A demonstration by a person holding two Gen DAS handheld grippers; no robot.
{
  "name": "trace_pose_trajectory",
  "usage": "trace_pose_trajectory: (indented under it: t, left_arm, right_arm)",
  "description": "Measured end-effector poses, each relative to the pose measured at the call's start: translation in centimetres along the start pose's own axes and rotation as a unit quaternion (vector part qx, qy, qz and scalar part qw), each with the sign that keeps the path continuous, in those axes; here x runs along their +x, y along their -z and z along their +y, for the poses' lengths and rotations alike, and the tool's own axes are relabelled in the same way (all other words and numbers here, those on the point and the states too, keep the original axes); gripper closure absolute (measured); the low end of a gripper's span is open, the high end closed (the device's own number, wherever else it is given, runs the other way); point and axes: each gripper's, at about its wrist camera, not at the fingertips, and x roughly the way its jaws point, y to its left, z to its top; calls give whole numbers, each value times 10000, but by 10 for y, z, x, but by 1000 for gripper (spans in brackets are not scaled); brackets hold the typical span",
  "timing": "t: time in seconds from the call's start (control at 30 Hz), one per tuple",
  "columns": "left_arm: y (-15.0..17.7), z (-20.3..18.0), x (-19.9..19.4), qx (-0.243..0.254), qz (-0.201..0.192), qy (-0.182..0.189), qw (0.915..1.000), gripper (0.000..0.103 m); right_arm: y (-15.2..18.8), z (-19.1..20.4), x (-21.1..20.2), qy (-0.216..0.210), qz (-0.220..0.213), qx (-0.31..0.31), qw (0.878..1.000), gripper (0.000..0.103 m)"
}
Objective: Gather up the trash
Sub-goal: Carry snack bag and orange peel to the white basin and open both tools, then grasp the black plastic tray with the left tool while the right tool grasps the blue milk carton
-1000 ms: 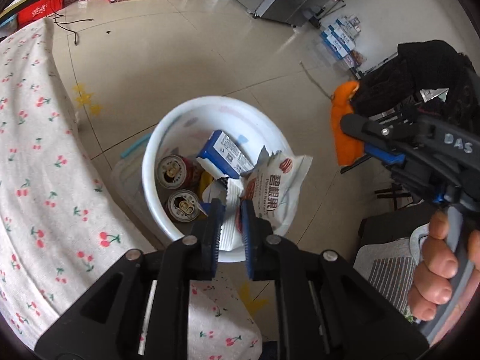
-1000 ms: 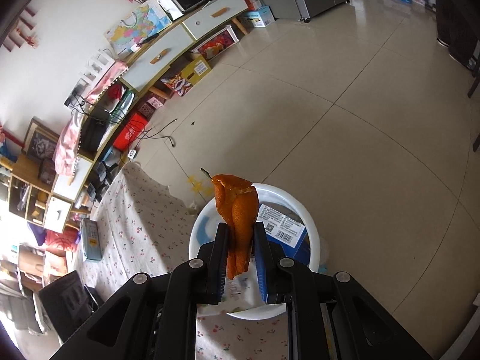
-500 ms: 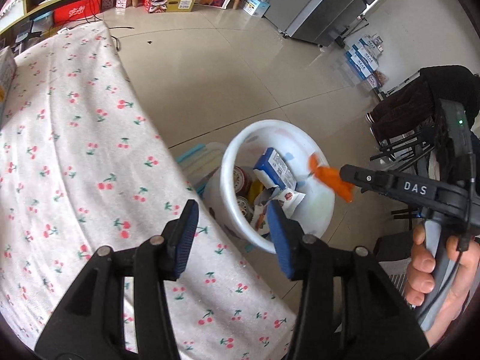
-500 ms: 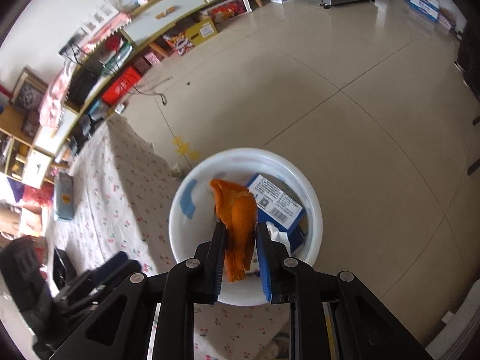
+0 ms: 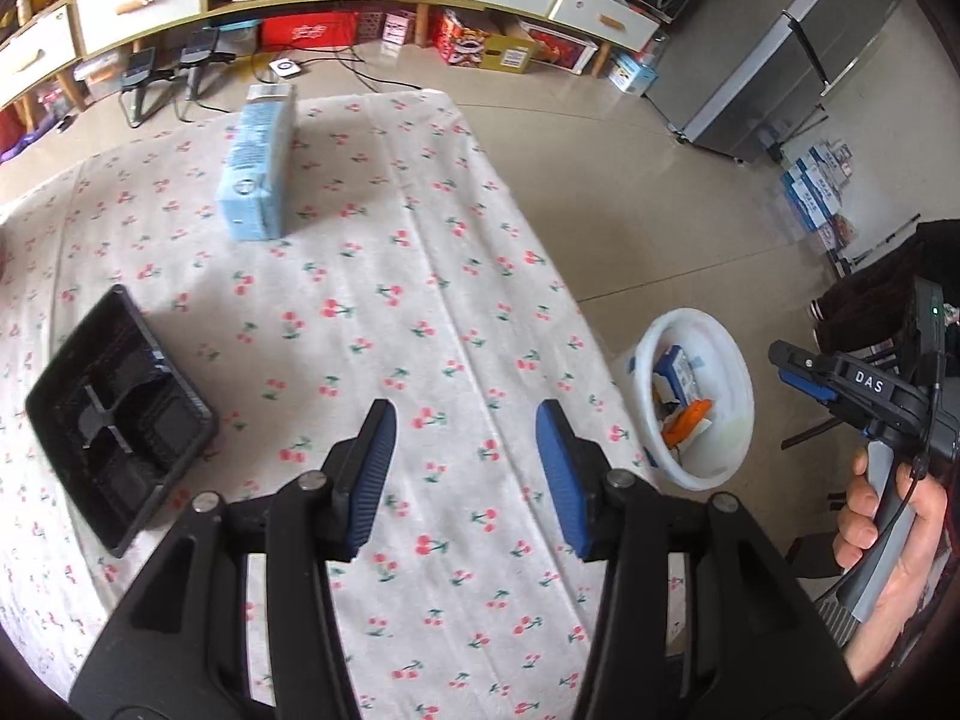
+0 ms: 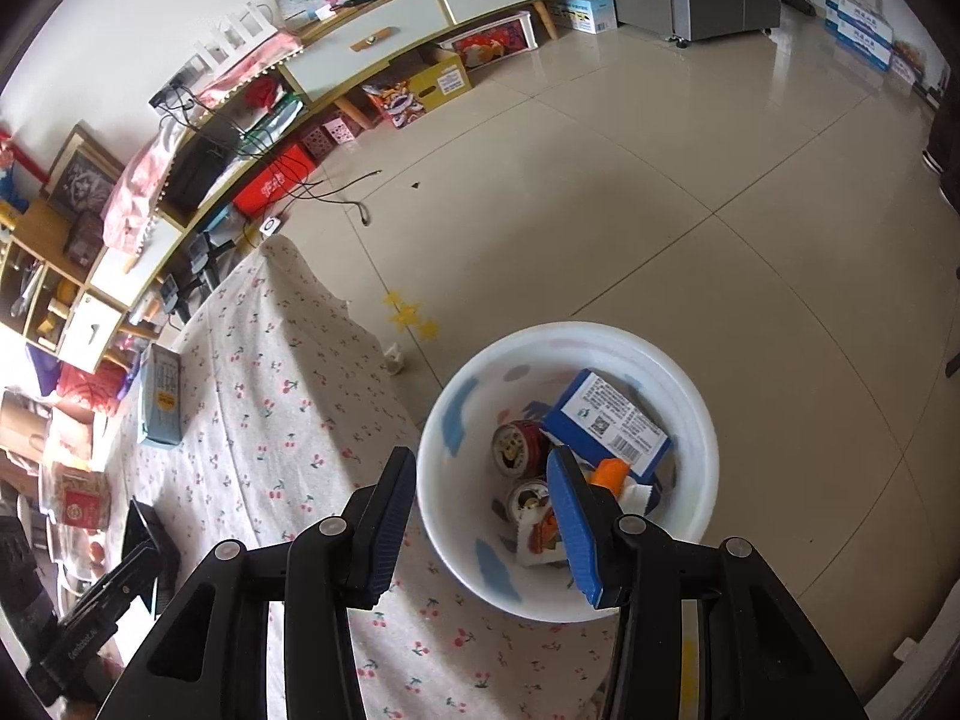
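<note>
A white bin (image 6: 708, 438) stands on the floor beside the table; it also shows in the left wrist view (image 5: 741, 414). In it lie an orange peel (image 6: 609, 471), a blue carton (image 6: 612, 423), two cans (image 6: 516, 444) and a wrapper. My right gripper (image 6: 486, 522) is open and empty just above the bin's near rim. My left gripper (image 5: 462, 474) is open and empty above the cherry-print tablecloth (image 5: 372, 312). A black compartment tray (image 5: 114, 420) and a light blue carton (image 5: 261, 171) lie on the table.
The right hand-held gripper (image 5: 864, 396) shows at the right of the left wrist view. A long shelf unit (image 6: 384, 30) with boxes and cables lines the far wall. A grey fridge (image 5: 774, 54) stands at the back. Tiled floor surrounds the bin.
My right gripper opened and the orange peel dropped into the bin. My left gripper opened wider and swung back from the bin over the table.
</note>
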Motion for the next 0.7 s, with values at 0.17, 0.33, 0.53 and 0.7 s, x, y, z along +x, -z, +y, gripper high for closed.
trace_pose_trajectory:
  t: [0.17,0.33,0.53,0.7]
  left_arm:
    - [-5,69,-38,-720,-220,-259,9968,52]
    - [4,135,-51,-1288,-323,-656,9890,50]
    - [22,173,-26,-1839,50,-607,9811,50]
    - [29,183,-26,-1842,68,-697,9804,50]
  right_arm:
    - [5,35,0,-386,-1,-318,9987,56]
    - [11,68,3,-671,54,-626,9958,56]
    - [26,113,10,-803,154,-1194,9895,56]
    - [39,146,21,-897,238,-1519,9840,54]
